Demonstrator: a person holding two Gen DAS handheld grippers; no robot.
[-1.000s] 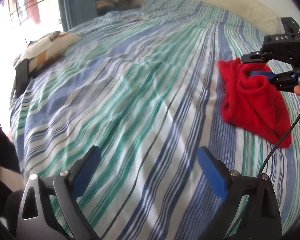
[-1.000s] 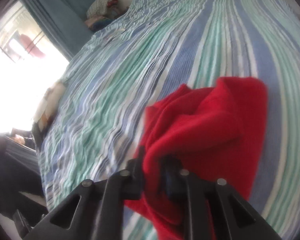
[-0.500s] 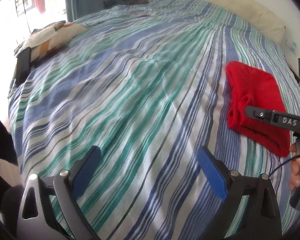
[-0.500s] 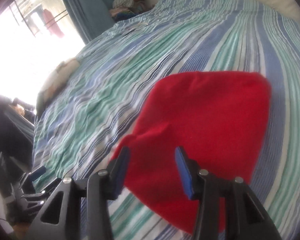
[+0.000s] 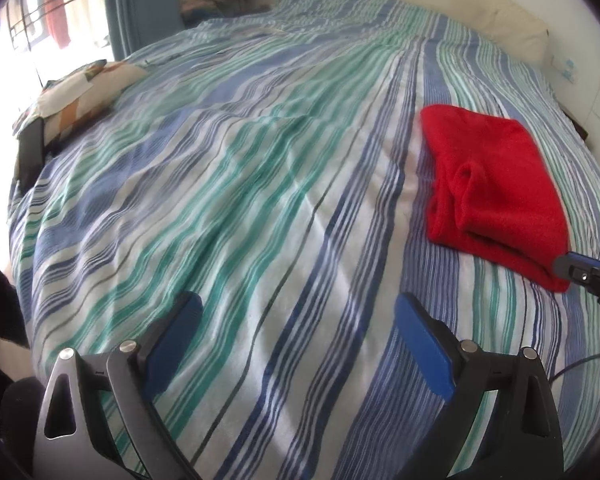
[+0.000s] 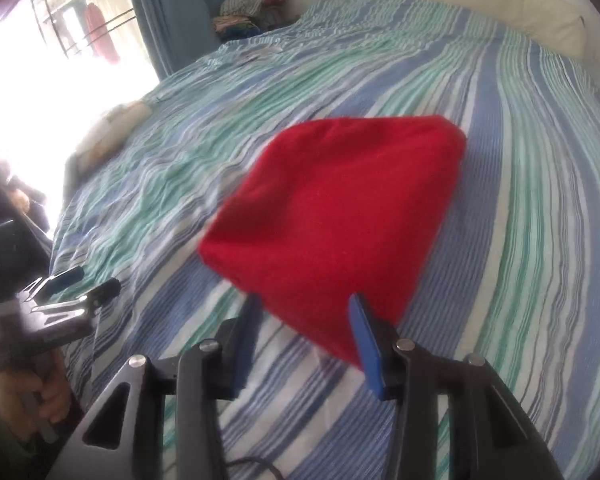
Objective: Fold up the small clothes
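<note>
Red fleece garment [image 6: 340, 216] lies folded on striped bed [image 5: 228, 184], toward its right side. Right hand-held gripper [image 6: 304, 320] just short of its near corner, jaws apart, gripping nothing. Left hand-held gripper [image 5: 296, 320] wide apart over bare sheet.

A big bed [image 5: 260, 200] has a cover with blue, green and white stripes, a patchy pillow [image 5: 80, 92] lies near its edge by the bright window [image 6: 60, 60], a blue curtain [image 5: 140, 4] hangs beside it, and a pile of clothes [image 6: 252, 4] sits far back.
</note>
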